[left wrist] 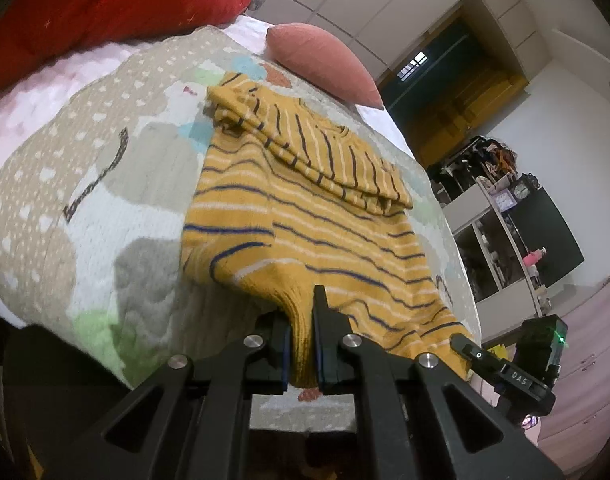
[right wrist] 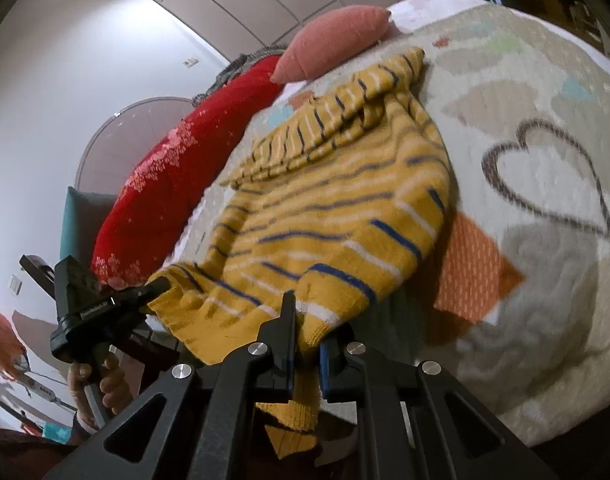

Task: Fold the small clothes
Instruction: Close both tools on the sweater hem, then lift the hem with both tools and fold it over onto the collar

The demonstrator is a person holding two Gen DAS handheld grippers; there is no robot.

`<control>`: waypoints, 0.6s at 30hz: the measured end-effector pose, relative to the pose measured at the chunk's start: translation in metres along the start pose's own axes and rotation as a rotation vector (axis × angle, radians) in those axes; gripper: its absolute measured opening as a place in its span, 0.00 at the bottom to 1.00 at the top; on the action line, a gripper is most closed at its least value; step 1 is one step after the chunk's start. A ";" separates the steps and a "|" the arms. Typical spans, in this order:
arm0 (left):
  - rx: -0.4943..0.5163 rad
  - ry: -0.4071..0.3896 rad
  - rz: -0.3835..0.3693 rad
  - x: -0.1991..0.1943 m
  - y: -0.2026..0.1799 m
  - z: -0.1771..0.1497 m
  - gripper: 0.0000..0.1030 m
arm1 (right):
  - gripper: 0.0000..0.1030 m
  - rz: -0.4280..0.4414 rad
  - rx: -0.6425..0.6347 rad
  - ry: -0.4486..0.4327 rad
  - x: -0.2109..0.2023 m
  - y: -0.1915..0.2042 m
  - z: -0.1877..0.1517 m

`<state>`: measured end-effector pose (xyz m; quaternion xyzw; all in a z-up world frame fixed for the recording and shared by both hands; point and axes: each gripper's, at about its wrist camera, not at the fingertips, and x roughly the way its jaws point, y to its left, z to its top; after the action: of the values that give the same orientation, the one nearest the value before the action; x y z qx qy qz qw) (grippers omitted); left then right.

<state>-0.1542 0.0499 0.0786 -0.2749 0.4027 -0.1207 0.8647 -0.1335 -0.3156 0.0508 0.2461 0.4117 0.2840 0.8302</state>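
A mustard-yellow knitted sweater with navy and white stripes [left wrist: 305,208] lies on a bed covered by a beige quilted blanket with pastel patches and a dark heart outline [left wrist: 85,208]. Its sleeves are folded across the chest at the far end, and its ribbed hem hangs over the near edge of the bed.

The left claw [left wrist: 302,344] is pinched narrow on the hem, with the yellow rib bunched between its two black, blue-padded fingers [left wrist: 327,332]. The right claw [right wrist: 307,356] is likewise closed on the hem at the other lower corner, the knit squeezed between its fingers [right wrist: 283,332] and a flap of it dangling below them (each wrist view also catches the other claw at the fabric's far corner, and the right wrist view shows the person's hand [right wrist: 101,384] on the left handle).

Beyond the sweater rest a salmon-pink pillow [left wrist: 325,64] and a red cushion with pale star print [left wrist: 105,4]. An orange dotted patch [right wrist: 473,276] of the blanket sits just beside the sweater's edge.
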 end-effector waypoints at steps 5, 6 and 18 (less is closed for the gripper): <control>-0.008 -0.008 0.000 0.008 0.001 0.015 0.08 | 0.10 0.002 -0.006 -0.010 0.009 0.003 0.020; -0.009 -0.007 0.000 0.009 0.002 0.017 0.08 | 0.10 0.002 -0.007 -0.011 0.011 0.004 0.023; 0.012 -0.023 0.016 0.040 -0.005 0.064 0.08 | 0.10 -0.001 -0.048 -0.031 0.042 0.015 0.082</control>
<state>-0.0799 0.0532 0.0897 -0.2677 0.3940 -0.1129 0.8720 -0.0485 -0.2909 0.0816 0.2303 0.3918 0.2897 0.8423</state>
